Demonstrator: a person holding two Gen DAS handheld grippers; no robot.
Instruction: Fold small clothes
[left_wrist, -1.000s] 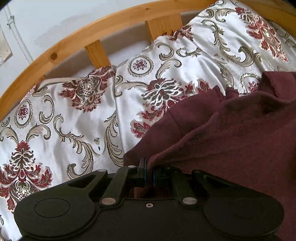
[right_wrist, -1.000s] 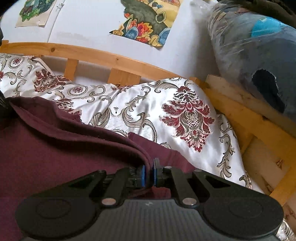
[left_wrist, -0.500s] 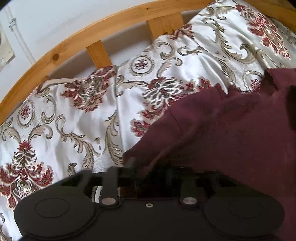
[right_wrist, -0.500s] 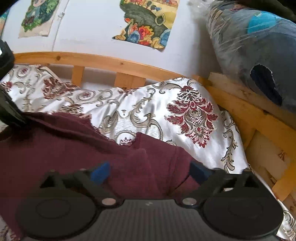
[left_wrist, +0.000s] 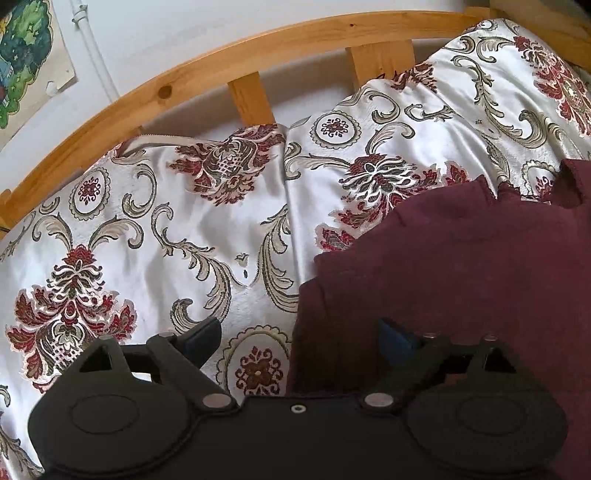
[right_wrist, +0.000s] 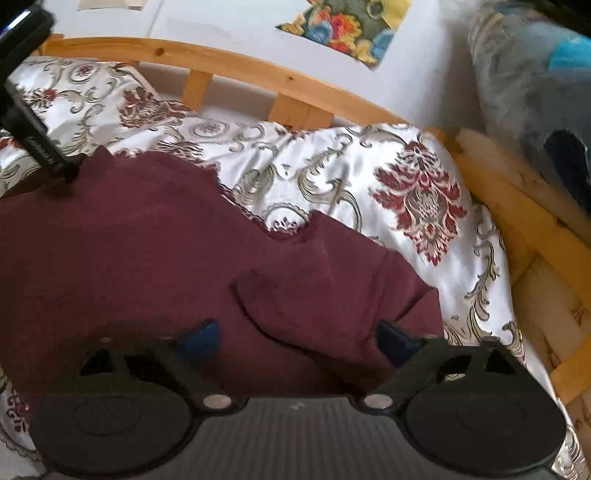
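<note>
A maroon knitted garment (left_wrist: 461, 277) lies spread flat on the patterned bedspread (left_wrist: 166, 229). My left gripper (left_wrist: 299, 338) hovers over the garment's left edge. Its jaws are opening wide, with that edge below the gap and neither pad pressing it. In the right wrist view the same garment (right_wrist: 147, 240) fills the lower left, with a fold near its right corner. My right gripper (right_wrist: 297, 339) stands wide over that corner and its jaws are closing a little. The cloth lies under the gap, untouched by the pads. The left gripper (right_wrist: 33, 122) shows at the far left edge of that view.
A curved wooden bed rail (left_wrist: 258, 48) with short slats runs behind the bedspread. Posters (right_wrist: 347, 26) hang on the white wall. A plastic-wrapped bundle (right_wrist: 535, 92) sits at the right beyond the wooden frame (right_wrist: 535, 221). Bare bedspread lies left of the garment.
Both grippers were shut on the garment's edges a second ago and have let go. The raised, bunched cloth has dropped flat onto the bedspread, and both fingers now stand wide apart.
</note>
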